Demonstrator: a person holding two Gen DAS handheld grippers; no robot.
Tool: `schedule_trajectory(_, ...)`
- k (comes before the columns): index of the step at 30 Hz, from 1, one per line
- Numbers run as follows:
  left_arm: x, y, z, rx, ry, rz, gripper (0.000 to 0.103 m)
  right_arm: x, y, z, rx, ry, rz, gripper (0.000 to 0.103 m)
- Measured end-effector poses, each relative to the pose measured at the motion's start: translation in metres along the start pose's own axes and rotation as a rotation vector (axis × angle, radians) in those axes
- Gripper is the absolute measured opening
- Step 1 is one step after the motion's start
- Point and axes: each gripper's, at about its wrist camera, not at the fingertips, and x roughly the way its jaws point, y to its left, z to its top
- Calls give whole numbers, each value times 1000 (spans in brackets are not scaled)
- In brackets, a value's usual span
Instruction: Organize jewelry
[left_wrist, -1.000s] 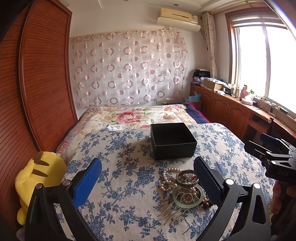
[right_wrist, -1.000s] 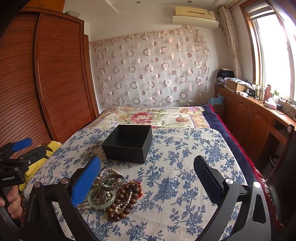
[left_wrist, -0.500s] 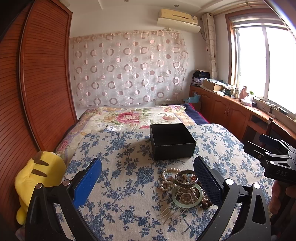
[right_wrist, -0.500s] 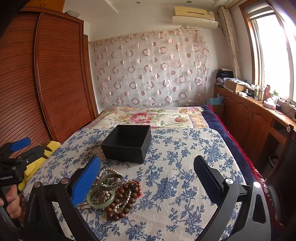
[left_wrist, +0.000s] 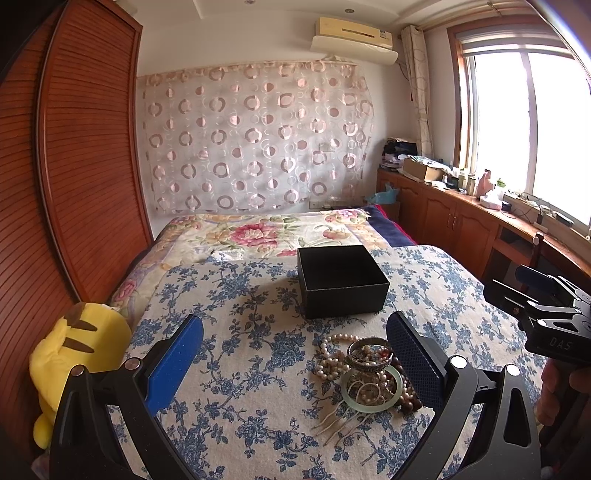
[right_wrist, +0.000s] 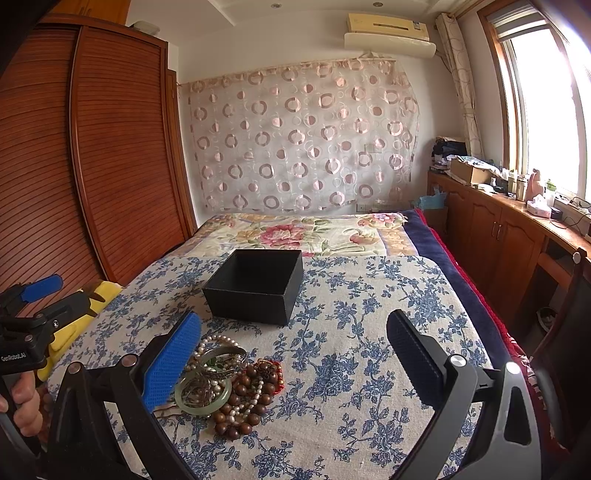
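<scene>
A heap of jewelry lies on the blue-flowered bedspread: a pale green jade bangle (left_wrist: 371, 392) (right_wrist: 203, 395), a silver bangle (left_wrist: 369, 356) (right_wrist: 223, 360), a pearl string (left_wrist: 330, 358), dark wooden beads (right_wrist: 245, 402) and a pale hair comb (left_wrist: 343, 419). Behind it stands an open, empty black box (left_wrist: 341, 280) (right_wrist: 255, 286). My left gripper (left_wrist: 295, 354) hovers open over the bedspread, the heap just inside its right finger. My right gripper (right_wrist: 295, 354) is open too, the heap beside its left finger. Each gripper shows at the edge of the other's view.
A yellow plush toy (left_wrist: 79, 354) sits at the bed's left edge beside the wooden wardrobe (left_wrist: 74, 166). A floral quilt (left_wrist: 266, 232) covers the far half of the bed. Wooden cabinets (right_wrist: 491, 232) with clutter run under the window on the right.
Both cameras have risen or tilted slightly; the box and jewelry sit a touch lower in view. Both grippers stay open and nothing has been picked up.
</scene>
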Motion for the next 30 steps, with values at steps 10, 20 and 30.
schedule_trajectory(10, 2, 0, -3, -4, 8, 3, 96, -2, 1, 1, 0, -6, -1, 101)
schedule_trajectory(20, 11, 6, -10, -12, 29, 4, 96, -1, -2, -3, 0, -1, -2, 101)
schedule_trajectory(30, 27, 14, -22, -26, 77, -2, 96, 17, -1, -16, -29, 41, 20, 101)
